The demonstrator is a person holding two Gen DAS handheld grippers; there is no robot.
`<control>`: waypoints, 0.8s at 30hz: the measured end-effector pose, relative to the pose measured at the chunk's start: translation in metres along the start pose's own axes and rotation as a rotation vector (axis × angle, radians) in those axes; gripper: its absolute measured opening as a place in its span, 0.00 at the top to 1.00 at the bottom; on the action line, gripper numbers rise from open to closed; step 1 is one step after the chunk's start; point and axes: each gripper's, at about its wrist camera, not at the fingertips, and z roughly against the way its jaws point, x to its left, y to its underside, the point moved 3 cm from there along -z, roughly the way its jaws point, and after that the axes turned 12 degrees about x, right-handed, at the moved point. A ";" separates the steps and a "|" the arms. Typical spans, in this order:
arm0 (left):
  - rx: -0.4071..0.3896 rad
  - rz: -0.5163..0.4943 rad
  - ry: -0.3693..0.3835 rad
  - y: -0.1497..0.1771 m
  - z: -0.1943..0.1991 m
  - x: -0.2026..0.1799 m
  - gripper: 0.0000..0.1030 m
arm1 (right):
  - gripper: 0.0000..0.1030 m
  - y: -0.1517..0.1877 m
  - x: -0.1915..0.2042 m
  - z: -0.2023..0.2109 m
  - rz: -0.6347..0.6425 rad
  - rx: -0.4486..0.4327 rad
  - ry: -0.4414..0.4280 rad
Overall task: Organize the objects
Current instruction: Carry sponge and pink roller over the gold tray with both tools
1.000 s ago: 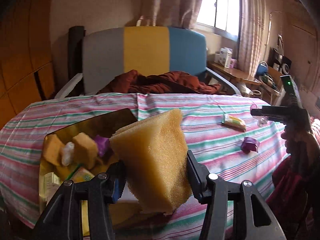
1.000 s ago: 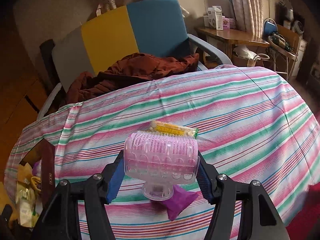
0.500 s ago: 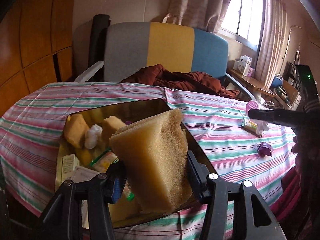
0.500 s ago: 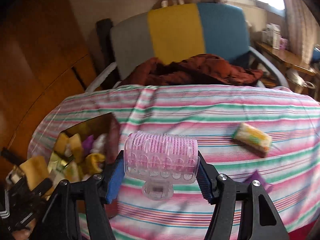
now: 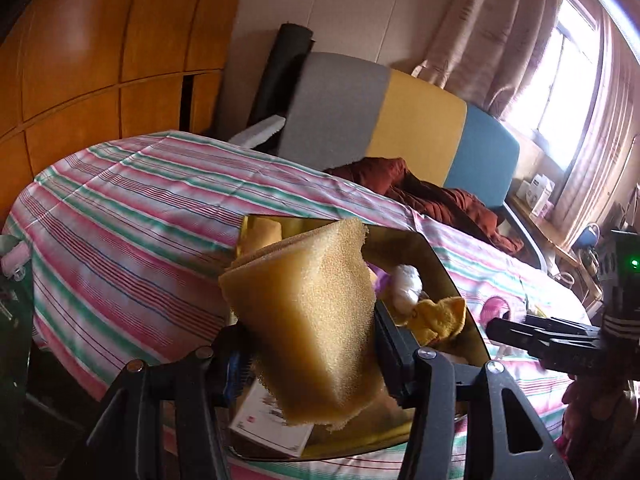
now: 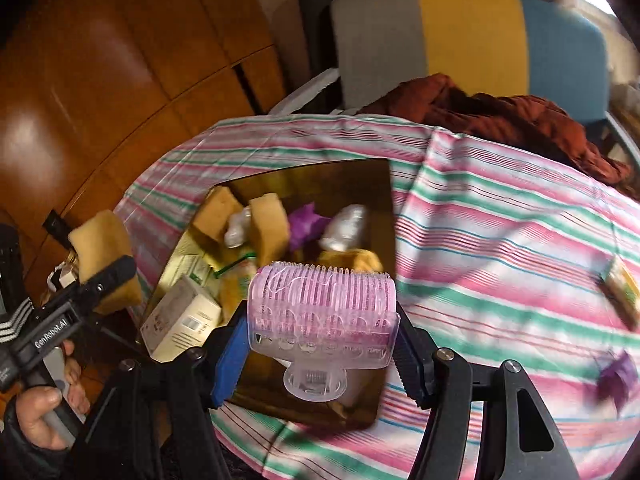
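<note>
We've got a yellow sponge (image 5: 308, 312) clamped in the left gripper (image 5: 310, 344), jaws closed onto both its sides, held up over the near end of the gold box (image 5: 448, 280). In the right wrist view the same sponge shows at far left, just outside the box's left wall.

Right gripper (image 6: 322, 346) has a pink hair roller (image 6: 322, 308), jaws pinched on its two ends, roller lying crosswise w/ its clear clip pointing down. It sits above the box's near right corner.

Box rests on the striped tablecloth (image 6: 500, 240). Inside: more sponges (image 6: 268, 216), a purple wrapper (image 6: 306, 222), a white carton (image 6: 184, 320), a yellow cloth (image 5: 438, 314).

On the cloth to the right, well apart from the box: a small purple item (image 6: 618, 376) & a yellowish packet (image 6: 622, 294), both blurred.

Behind the table, a chair (image 6: 468, 36) w/ a rust-red garment (image 6: 500, 116) on it.
</note>
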 end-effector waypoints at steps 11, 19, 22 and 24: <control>0.043 0.020 0.056 -0.018 -0.026 -0.005 0.47 | 0.36 -0.036 0.033 -0.028 0.077 0.042 -0.020; 0.044 0.026 0.060 -0.035 -0.040 -0.007 0.47 | 0.36 -0.038 0.041 -0.049 0.102 0.086 -0.030; 0.054 0.034 0.059 -0.039 -0.046 -0.008 0.46 | 0.36 -0.039 0.039 -0.054 0.101 0.085 -0.005; 0.068 0.039 0.060 -0.041 -0.051 -0.009 0.46 | 0.36 -0.038 0.038 -0.054 0.093 0.084 -0.007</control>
